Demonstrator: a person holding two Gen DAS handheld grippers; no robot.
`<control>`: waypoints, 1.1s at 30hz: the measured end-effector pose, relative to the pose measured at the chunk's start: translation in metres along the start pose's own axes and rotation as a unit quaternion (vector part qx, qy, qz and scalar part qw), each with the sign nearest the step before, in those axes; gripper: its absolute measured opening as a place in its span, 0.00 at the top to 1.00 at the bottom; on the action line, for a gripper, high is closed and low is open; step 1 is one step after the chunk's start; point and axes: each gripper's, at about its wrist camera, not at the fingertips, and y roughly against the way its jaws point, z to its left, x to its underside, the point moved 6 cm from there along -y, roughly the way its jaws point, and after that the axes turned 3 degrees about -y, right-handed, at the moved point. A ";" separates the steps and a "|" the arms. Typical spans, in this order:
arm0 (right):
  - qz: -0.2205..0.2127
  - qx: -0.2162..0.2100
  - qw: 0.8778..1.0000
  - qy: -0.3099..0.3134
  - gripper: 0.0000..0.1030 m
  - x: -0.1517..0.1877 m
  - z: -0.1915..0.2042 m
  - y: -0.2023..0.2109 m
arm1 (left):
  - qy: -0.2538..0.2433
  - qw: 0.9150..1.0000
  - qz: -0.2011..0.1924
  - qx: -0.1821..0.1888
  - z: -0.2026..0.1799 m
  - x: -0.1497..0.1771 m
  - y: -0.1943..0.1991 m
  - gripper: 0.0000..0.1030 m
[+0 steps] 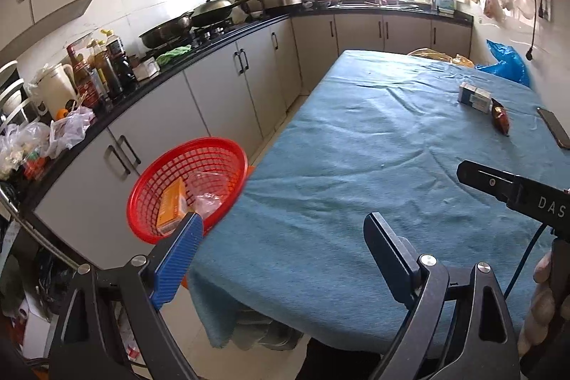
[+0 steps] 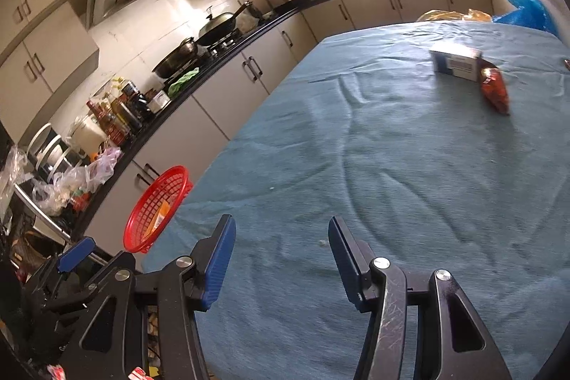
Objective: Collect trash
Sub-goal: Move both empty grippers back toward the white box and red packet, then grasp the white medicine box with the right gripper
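A red mesh basket (image 1: 188, 187) (image 2: 156, 209) sits just off the left edge of the blue-clothed table (image 1: 374, 148) (image 2: 392, 166). It holds an orange box (image 1: 172, 207) and a clear plastic wrapper (image 1: 210, 198). Far across the table lie a white-and-blue carton (image 1: 473, 97) (image 2: 456, 61) and a red-brown snack packet (image 1: 500, 120) (image 2: 495, 89). My left gripper (image 1: 283, 219) is open and empty over the table's near left corner, its left pad overlapping the basket rim in the picture. My right gripper (image 2: 281, 227) is open and empty above the cloth, far from the carton.
A phone (image 1: 554, 127) lies at the table's right edge. The black counter (image 1: 213, 41) along the left carries pans, bottles, a kettle and plastic bags. Blue (image 1: 509, 63) and yellow bags sit behind the table's far end. A person's hand (image 1: 541, 291) holds the right gripper's handle.
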 end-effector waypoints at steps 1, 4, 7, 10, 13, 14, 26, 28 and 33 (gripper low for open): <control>-0.001 0.001 1.000 -0.003 0.43 0.001 -0.003 0.002 | -0.002 1.000 0.000 0.006 -0.003 -0.001 0.000 0.16; -0.002 0.004 1.000 -0.014 0.43 0.000 -0.014 0.006 | -0.004 0.999 0.014 0.029 -0.012 -0.001 -0.005 0.31; 0.001 0.017 1.000 -0.017 0.43 -0.002 -0.028 0.011 | 0.008 0.997 0.034 0.064 -0.019 0.000 -0.012 0.35; 0.002 0.044 0.999 -0.019 0.43 -0.006 -0.048 0.019 | 0.034 0.992 0.050 0.107 -0.021 -0.009 -0.012 0.35; 0.002 0.074 0.997 -0.031 0.43 -0.014 -0.074 0.033 | 0.048 0.985 0.054 0.160 -0.026 -0.039 0.006 0.35; 0.002 0.081 0.996 -0.034 0.43 -0.016 -0.080 0.036 | 0.043 0.983 0.048 0.173 -0.029 -0.052 0.018 0.35; 0.030 0.169 0.984 -0.050 0.42 -0.033 -0.134 0.058 | -0.128 0.963 -0.030 0.235 -0.106 -0.134 0.167 0.26; 0.033 0.170 0.984 -0.050 0.42 -0.034 -0.133 0.056 | -0.134 0.960 -0.017 0.247 -0.104 -0.130 0.166 0.26; 0.041 0.169 0.984 -0.039 0.41 -0.036 -0.121 0.048 | -0.120 0.965 -0.020 0.234 -0.088 -0.126 0.160 0.26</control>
